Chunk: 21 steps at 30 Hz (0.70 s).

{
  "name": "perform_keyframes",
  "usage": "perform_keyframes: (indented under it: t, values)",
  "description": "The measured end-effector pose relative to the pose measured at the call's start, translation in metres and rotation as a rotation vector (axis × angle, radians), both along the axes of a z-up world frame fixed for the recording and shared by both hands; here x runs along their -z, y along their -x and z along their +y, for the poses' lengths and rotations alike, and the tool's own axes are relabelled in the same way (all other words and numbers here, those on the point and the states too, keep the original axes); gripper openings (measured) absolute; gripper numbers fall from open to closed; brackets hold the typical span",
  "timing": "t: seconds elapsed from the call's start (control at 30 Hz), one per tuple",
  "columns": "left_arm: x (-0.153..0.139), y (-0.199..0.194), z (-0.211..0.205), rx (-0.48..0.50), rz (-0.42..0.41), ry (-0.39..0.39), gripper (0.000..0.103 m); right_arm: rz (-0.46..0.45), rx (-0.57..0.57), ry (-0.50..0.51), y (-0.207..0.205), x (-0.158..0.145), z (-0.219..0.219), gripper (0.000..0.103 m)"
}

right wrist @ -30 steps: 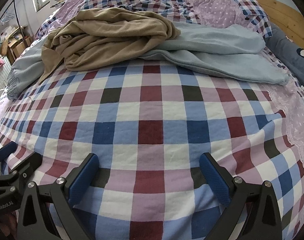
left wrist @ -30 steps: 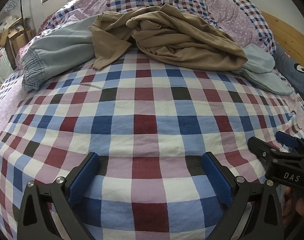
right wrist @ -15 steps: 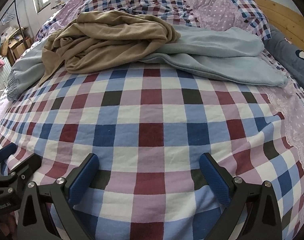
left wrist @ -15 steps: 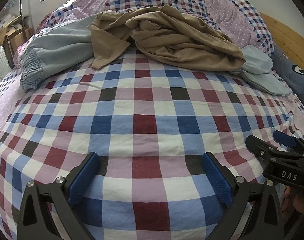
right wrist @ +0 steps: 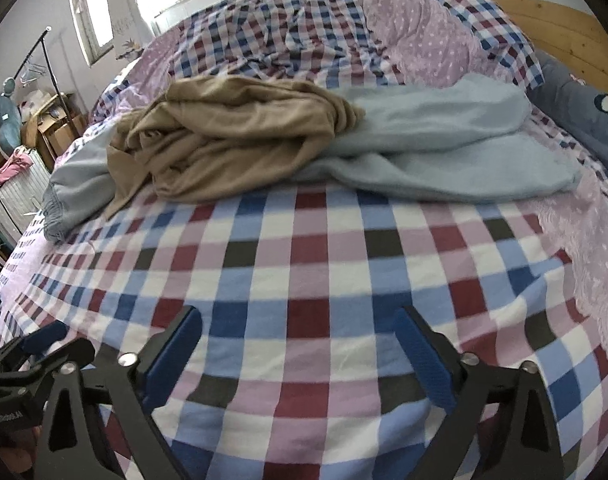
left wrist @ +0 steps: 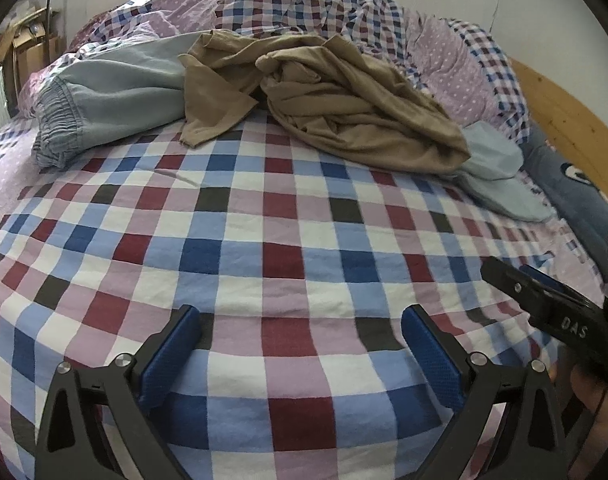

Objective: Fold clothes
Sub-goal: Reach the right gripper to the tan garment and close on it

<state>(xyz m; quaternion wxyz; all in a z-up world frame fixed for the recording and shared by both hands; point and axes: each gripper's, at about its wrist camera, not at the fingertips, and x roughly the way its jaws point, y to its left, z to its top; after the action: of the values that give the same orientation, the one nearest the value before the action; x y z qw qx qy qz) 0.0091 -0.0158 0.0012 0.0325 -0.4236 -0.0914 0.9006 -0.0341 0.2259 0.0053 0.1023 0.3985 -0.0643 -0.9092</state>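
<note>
Right, you're at the very start here: nothing is folded yet. The tan garment (left wrist: 335, 104) lies crumpled in a heap toward the far side of the bed (left wrist: 288, 264), and it sits on top of the light blue trousers (right wrist: 443, 148), which stretch across the bed beneath it, the elastic waistband poking out toward the left edge and the legs trailing off toward the right edge near the wooden headboard (right wrist: 563, 36). The near half of the checked cover is bare, so you have room to lay things flat. Your left gripper (left wrist: 300, 356) hangs over that bare patch with its jaws spread wide and nothing between them. Your right gripper (right wrist: 300, 356) is just beside it, also empty, its jaws easing inward a little though far from meeting. Everything is left: pull the tan piece off, spread it, fold it, then the trousers.
</note>
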Motion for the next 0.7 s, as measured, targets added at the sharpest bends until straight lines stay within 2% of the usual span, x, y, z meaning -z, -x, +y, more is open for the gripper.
perform_keyframes:
  t: [0.03,0.17,0.4,0.7]
  values:
    - [-0.001,0.0,0.0,0.004,0.002,-0.011,0.1,0.002,-0.005,0.001,0.002,0.0,-0.001,0.08]
    - [-0.006,-0.001,0.003,0.028,0.015,-0.053,0.091,0.022,-0.008,0.005,0.009,-0.004,0.002,0.067]
    - [-0.02,-0.001,-0.003,0.01,0.038,-0.107,0.089,0.095,0.019,-0.07,0.036,-0.022,0.001,0.067]
    - [-0.029,0.001,-0.022,-0.053,0.049,-0.182,0.089,0.121,-0.026,-0.144,0.1,-0.035,-0.017,0.066]
